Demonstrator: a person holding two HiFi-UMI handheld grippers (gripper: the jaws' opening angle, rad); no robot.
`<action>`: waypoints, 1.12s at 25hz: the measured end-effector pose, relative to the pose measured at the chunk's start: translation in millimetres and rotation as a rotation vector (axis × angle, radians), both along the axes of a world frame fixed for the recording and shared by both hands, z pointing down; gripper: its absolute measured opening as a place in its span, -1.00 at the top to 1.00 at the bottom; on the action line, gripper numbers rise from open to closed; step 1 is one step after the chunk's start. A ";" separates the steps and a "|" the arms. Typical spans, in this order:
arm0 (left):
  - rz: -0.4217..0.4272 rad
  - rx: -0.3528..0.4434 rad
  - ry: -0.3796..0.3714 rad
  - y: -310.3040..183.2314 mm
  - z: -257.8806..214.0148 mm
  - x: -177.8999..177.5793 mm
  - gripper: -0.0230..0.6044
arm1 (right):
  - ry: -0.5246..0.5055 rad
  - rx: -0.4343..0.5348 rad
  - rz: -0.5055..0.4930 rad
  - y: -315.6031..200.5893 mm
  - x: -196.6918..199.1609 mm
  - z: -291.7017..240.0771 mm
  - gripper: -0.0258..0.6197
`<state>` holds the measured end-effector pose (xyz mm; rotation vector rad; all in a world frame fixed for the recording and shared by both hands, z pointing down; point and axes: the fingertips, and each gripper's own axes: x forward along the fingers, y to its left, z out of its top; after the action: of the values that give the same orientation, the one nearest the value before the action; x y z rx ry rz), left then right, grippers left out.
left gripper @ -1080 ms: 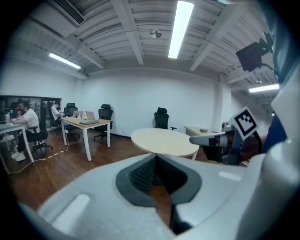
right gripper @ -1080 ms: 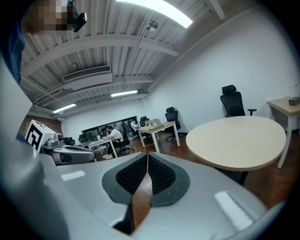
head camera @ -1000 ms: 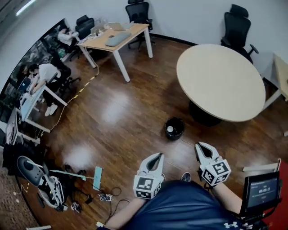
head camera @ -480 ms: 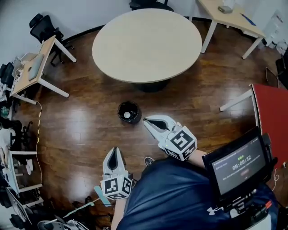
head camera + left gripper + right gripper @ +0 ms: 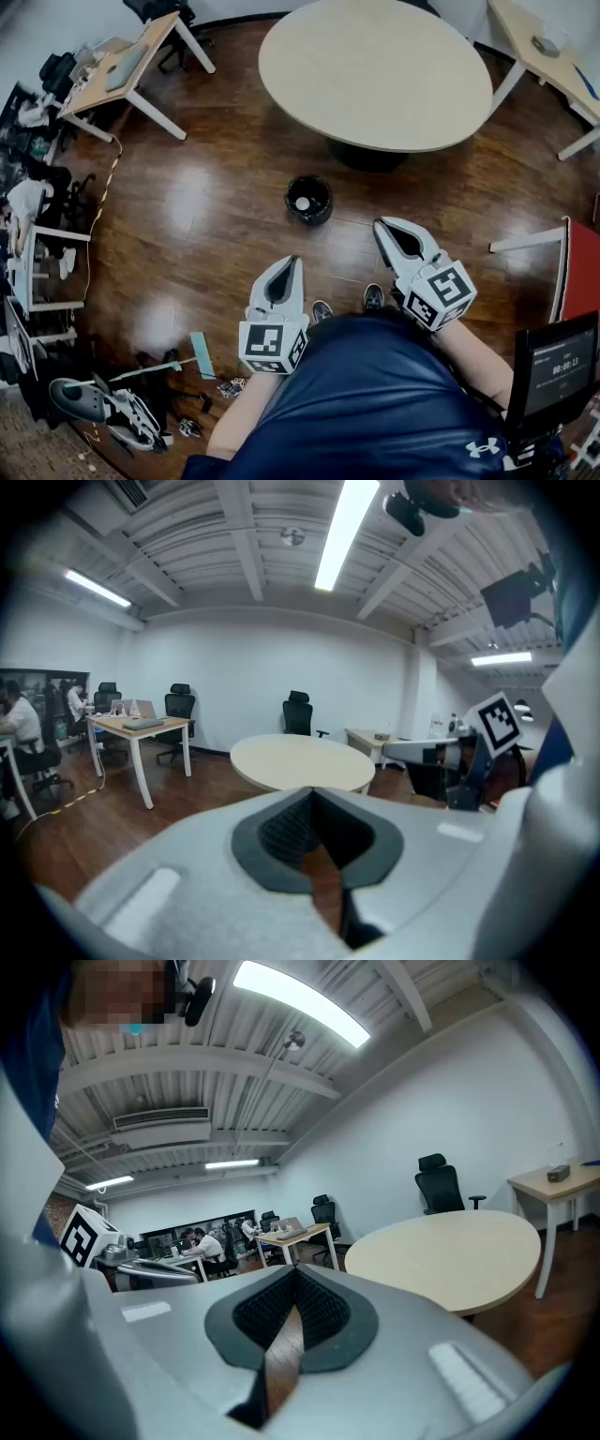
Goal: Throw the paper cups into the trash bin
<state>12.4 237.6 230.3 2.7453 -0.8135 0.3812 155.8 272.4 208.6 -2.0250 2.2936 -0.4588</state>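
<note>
A small black trash bin (image 5: 308, 200) stands on the wooden floor just in front of the round table. A white paper cup (image 5: 302, 202) lies inside it. My left gripper (image 5: 294, 259) is held below the bin, pointing toward it, with its jaws together and nothing between them. My right gripper (image 5: 379, 223) is to the right of the bin, also shut and empty. In the left gripper view the left gripper (image 5: 311, 789) shows its pads meeting at the tip. The right gripper view shows the same for the right gripper (image 5: 293, 1269). No other cup is in view.
The round beige table (image 5: 375, 66) fills the area beyond the bin. A desk (image 5: 122, 70) with a laptop stands at the upper left, another desk (image 5: 553, 56) at the upper right. Cables and gear (image 5: 103, 403) clutter the lower left. A red panel (image 5: 581, 272) is at the right edge.
The head view has swung, so the bin and table now sit higher and further right in the picture. Both grippers have shifted with it and are held a little higher; both stay empty.
</note>
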 end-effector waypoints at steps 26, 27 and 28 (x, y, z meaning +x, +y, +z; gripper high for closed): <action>-0.114 -0.047 0.008 -21.7 12.5 -47.8 0.92 | -0.013 -0.072 -0.128 -34.6 -47.3 19.6 0.89; -0.113 -0.047 0.009 -19.0 12.0 -49.0 0.92 | -0.011 -0.071 -0.126 -31.5 -48.1 19.1 0.89; -0.113 -0.047 0.009 -17.0 12.8 -49.7 0.92 | -0.009 -0.071 -0.125 -29.1 -48.5 20.2 0.89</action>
<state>-37.3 220.5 243.0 2.6417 -0.9401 0.3596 107.3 243.3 228.8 -1.9117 2.4418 -0.5632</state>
